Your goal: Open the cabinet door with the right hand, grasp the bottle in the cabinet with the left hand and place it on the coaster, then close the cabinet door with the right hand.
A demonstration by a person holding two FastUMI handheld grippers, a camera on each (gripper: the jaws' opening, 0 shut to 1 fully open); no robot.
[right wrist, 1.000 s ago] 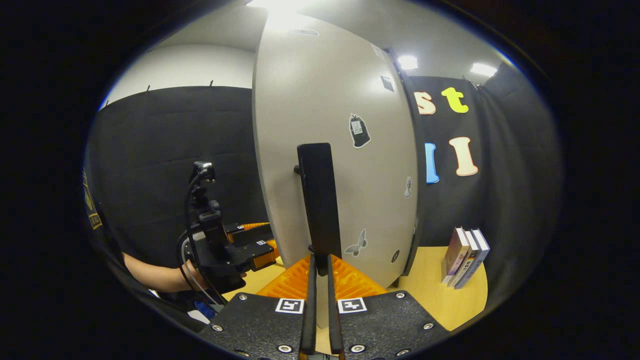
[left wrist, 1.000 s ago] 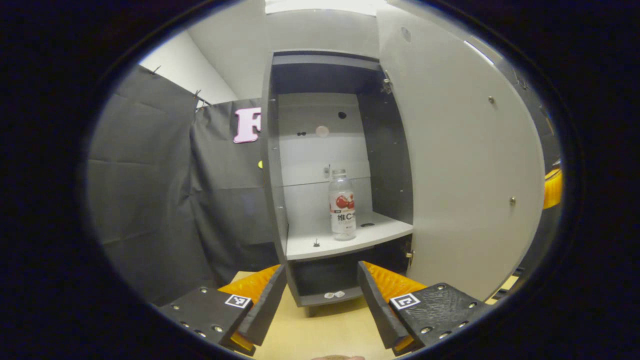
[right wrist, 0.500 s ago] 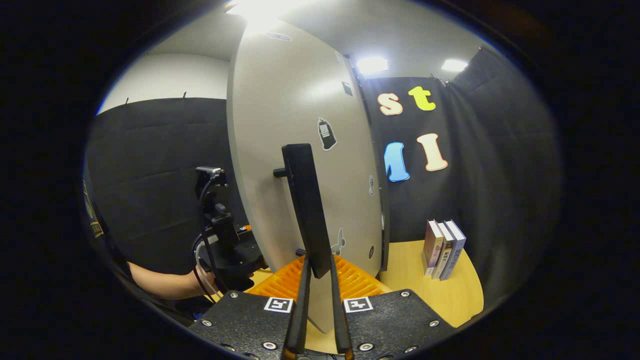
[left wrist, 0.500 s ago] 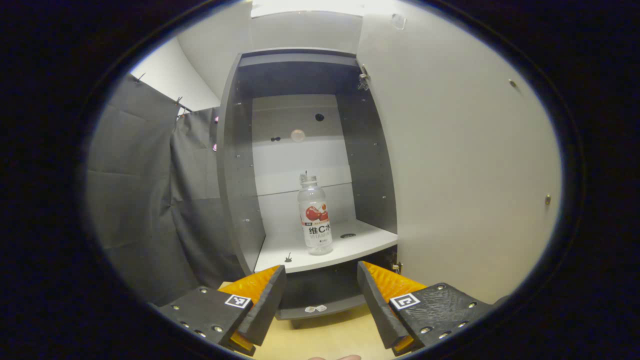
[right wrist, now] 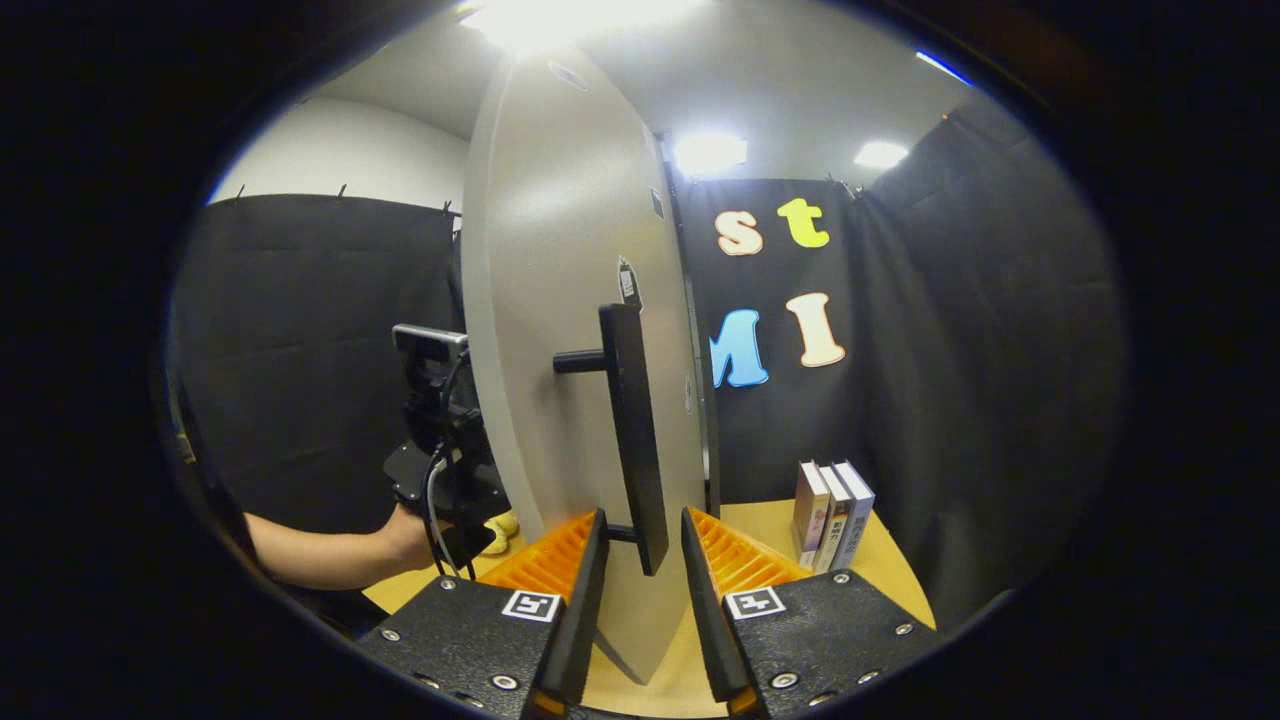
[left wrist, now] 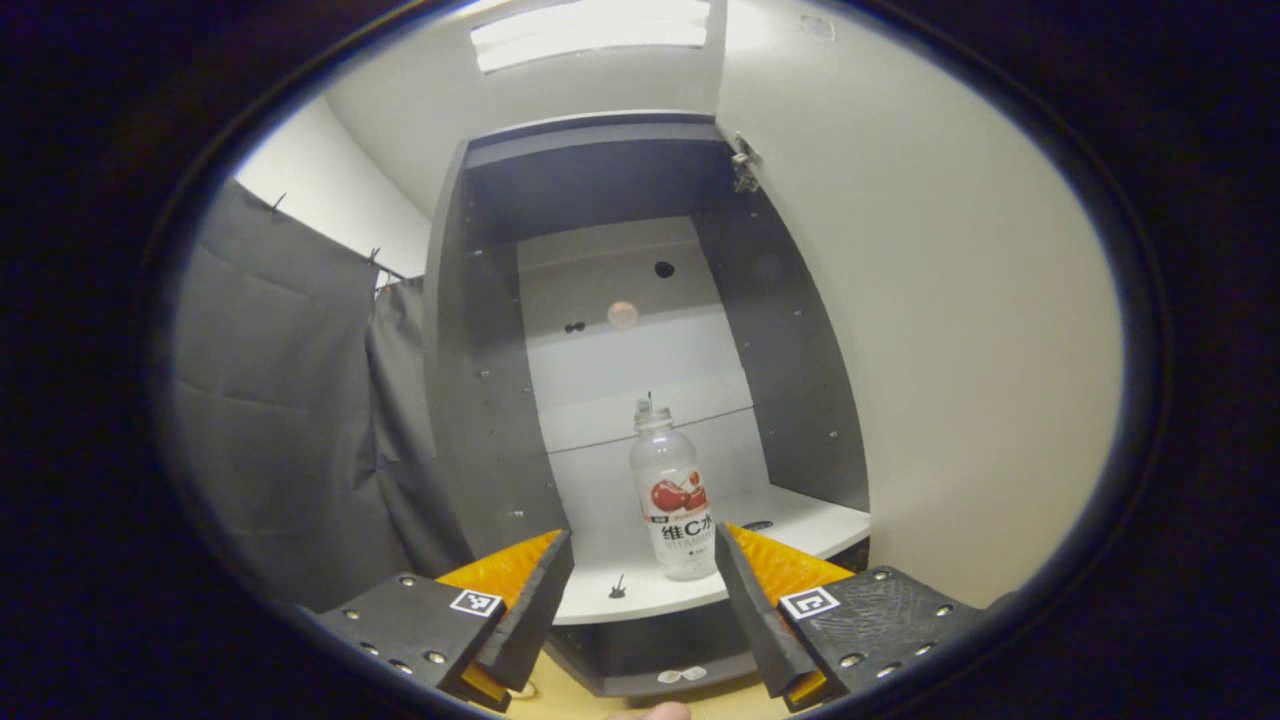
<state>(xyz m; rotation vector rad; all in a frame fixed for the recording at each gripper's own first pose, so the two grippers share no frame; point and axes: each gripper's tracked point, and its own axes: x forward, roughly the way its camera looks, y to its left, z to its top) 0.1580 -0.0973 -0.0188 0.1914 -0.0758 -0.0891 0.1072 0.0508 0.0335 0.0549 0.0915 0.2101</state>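
The grey cabinet (left wrist: 480, 400) stands open, its pale door (left wrist: 930, 330) swung out to the right. A clear bottle (left wrist: 678, 510) with a red-and-white label stands upright on the white shelf (left wrist: 640, 595). My left gripper (left wrist: 640, 590) is open just in front of the shelf edge, and the bottle is beyond it, nearer the right-hand finger. In the right gripper view the door (right wrist: 560, 300) is seen almost edge-on with its black bar handle (right wrist: 630, 420). My right gripper (right wrist: 640, 565) is open, the handle's lower end between its parted fingers without touching them.
The left gripper (right wrist: 440, 450) and the forearm (right wrist: 320, 555) holding it appear left of the door. Three books (right wrist: 832, 510) stand upright on the wooden table (right wrist: 760, 525) against the black cloth wall. A lower cabinet compartment (left wrist: 650, 650) sits under the shelf.
My right gripper has let go of the handle and its fingers have parted. The door has swung wider. My left gripper has moved in close to the shelf and bottle.
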